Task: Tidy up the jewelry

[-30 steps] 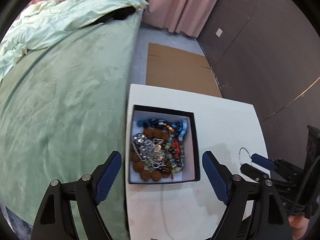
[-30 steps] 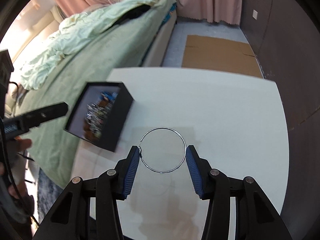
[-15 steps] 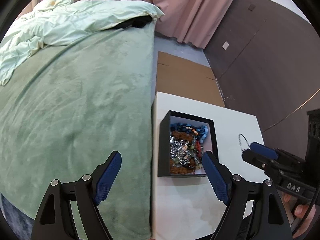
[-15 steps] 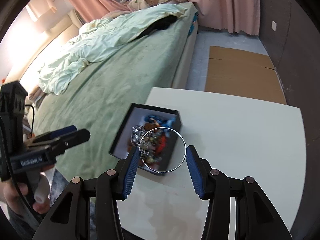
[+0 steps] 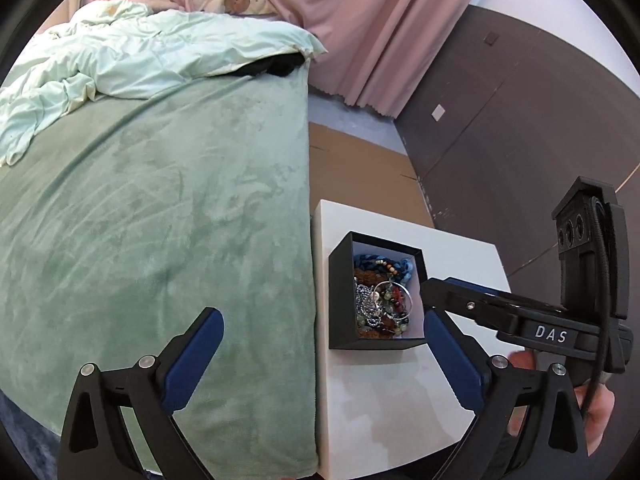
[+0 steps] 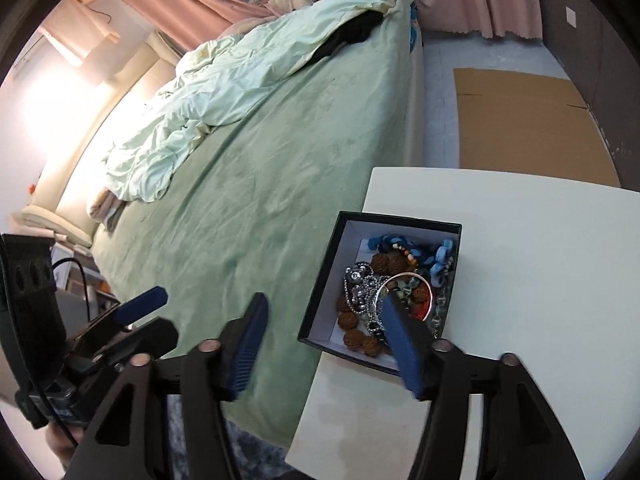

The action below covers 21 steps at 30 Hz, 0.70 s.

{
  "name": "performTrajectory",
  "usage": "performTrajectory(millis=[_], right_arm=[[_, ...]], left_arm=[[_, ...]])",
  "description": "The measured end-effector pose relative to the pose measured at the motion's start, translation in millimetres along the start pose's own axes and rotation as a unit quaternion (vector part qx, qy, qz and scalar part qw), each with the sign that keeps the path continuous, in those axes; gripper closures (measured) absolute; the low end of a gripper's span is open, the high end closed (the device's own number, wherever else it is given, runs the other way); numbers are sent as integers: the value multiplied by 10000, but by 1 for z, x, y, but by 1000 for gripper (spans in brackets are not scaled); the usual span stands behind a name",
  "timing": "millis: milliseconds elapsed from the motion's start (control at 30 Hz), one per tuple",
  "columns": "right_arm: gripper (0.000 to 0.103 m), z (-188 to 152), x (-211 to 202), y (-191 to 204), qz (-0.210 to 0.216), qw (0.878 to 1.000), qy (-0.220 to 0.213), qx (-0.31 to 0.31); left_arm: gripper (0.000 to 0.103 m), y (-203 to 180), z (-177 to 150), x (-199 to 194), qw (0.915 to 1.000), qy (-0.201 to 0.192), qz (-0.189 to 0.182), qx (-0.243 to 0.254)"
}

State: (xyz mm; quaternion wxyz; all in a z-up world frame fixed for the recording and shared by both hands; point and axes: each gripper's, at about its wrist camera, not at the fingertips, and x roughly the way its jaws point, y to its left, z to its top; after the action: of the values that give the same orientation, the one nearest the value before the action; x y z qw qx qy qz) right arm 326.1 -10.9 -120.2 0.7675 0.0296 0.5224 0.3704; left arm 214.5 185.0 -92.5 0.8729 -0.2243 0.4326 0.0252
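Note:
A black jewelry box (image 5: 340, 292) (image 6: 320, 284) with a white lining stands on the white table (image 5: 380, 392) (image 6: 540, 280), next to the bed. It holds beads, chains and bracelets. A thin silver bangle (image 5: 394, 298) (image 6: 412, 284) lies on top of the pile inside it. My right gripper (image 6: 324, 344) is open and empty, its right finger over the box's near edge; it also shows in the left wrist view (image 5: 436, 300). My left gripper (image 5: 320, 348) is open and empty, held above the bed edge and table.
A green bed (image 5: 160, 220) with a pale rumpled duvet (image 6: 240, 76) lies left of the table. Flat cardboard (image 6: 520, 120) lies on the floor beyond. A dark wall (image 5: 520, 120) and pink curtains (image 5: 360, 32) stand behind.
My right gripper carried the silver bangle over the box, opened and let it go; the bangle now lies in the box. My left gripper drew back and up.

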Motion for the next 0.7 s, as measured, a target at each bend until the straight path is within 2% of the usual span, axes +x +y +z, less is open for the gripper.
performTrajectory(millis=[167,267,433,567,700], right_arm=[[25,-10,-25,-10,-101,9998,-130,56],[10,-20,-43,-20,-199,9994,-247,171],[8,-45,-75,-35,-403,9977,-421,358],[0,-65,-102,-43,-459,9954,-704,455],[0,-81,-124,-52,-548,9931,-884,543]], left_arm=[[3,-5,-4,-4,9999,-74,-99,-9],[3,-15,-6,-9,9997,-131,-197,53],[3,-38,-14,-17,9991,-200,-307,222],[3,-56,-25,-28,9981,-343,-331,386],[3,-79,-35,-41,9962,-556,-178,651]])
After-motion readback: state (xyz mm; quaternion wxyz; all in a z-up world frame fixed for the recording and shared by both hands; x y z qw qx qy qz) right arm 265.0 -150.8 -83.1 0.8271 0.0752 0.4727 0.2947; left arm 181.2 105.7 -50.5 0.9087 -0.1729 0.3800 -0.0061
